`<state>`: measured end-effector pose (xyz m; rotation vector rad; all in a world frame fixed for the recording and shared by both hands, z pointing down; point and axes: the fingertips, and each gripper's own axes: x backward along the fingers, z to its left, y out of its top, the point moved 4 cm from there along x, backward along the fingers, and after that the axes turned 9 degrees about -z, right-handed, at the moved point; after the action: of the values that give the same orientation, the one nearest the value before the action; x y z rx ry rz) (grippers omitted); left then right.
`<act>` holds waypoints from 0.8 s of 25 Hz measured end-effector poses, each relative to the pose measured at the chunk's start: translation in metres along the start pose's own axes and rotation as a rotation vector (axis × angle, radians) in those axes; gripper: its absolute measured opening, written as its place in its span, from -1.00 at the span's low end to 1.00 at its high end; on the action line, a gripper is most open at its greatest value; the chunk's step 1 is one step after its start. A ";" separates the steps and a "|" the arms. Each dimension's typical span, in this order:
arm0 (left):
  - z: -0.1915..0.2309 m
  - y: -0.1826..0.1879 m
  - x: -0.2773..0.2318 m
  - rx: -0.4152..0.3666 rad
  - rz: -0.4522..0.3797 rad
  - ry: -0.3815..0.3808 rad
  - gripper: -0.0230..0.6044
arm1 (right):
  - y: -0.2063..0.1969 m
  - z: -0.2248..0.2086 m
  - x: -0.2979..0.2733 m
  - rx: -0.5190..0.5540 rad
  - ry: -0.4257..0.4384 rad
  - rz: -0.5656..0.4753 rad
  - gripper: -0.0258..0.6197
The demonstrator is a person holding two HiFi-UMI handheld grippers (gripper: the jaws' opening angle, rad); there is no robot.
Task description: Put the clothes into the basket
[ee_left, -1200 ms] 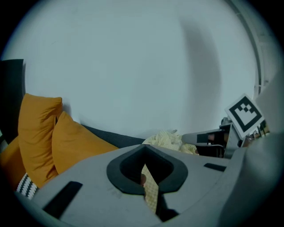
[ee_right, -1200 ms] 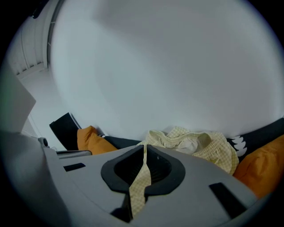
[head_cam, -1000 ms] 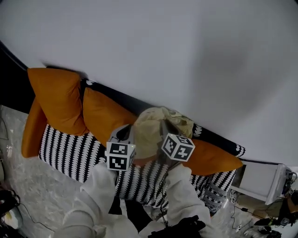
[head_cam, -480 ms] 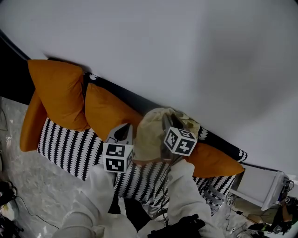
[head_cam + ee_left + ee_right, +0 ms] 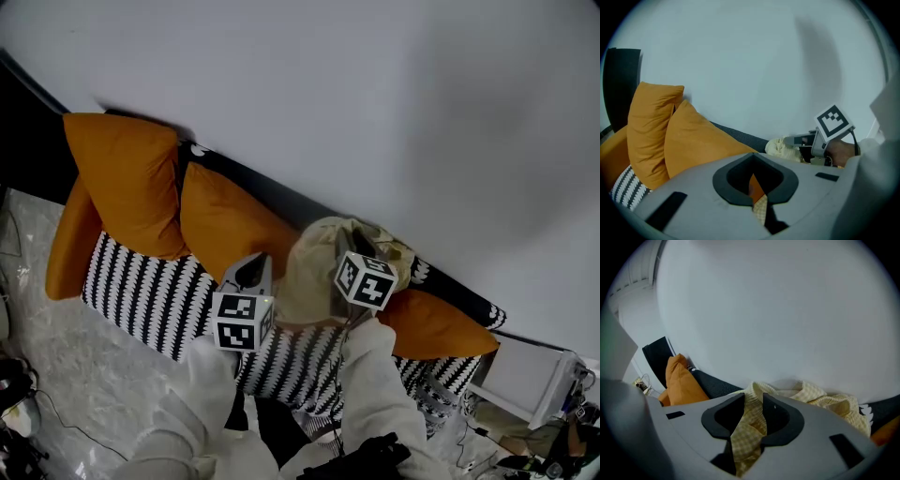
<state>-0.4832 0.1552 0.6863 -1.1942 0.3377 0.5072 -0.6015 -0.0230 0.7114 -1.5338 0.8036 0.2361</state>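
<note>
A pale yellow checked garment (image 5: 314, 272) hangs bunched over the striped sofa seat (image 5: 141, 295), between my two grippers. My left gripper (image 5: 253, 270) is at its left edge. In the left gripper view the jaws (image 5: 757, 199) stand nearly together, with a thin strip of the checked cloth (image 5: 761, 209) pinched between them. My right gripper (image 5: 343, 246) is at the garment's top right. Its jaws (image 5: 750, 427) have just been opening and stand apart, and a fold of the garment (image 5: 825, 401) still lies loosely between them. I see no basket in any view.
Orange cushions (image 5: 122, 187) (image 5: 230, 225) lean on the sofa back at left, and another (image 5: 431, 323) lies at right. A white wall rises behind. A white box-like unit (image 5: 525, 370) stands at far right. Cables (image 5: 19, 412) lie on the marbled floor.
Both grippers and the garment have sunk a little toward the sofa seat. The garment still hangs between them.
</note>
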 end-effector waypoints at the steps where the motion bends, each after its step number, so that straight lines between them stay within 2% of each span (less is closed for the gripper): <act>1: 0.000 -0.001 0.001 0.001 0.000 0.000 -0.93 | -0.001 0.000 -0.001 -0.001 0.000 0.003 -0.52; 13: -0.001 -0.001 0.018 -0.004 0.001 0.021 -0.93 | -0.002 0.004 0.023 -0.014 0.022 -0.004 -0.75; 20: -0.034 0.021 0.033 -0.032 -0.020 -0.019 -0.93 | 0.016 0.005 0.070 -0.060 0.055 -0.035 -0.80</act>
<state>-0.4659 0.1355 0.6412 -1.2222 0.3025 0.5081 -0.5585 -0.0406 0.6569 -1.6153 0.8190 0.1943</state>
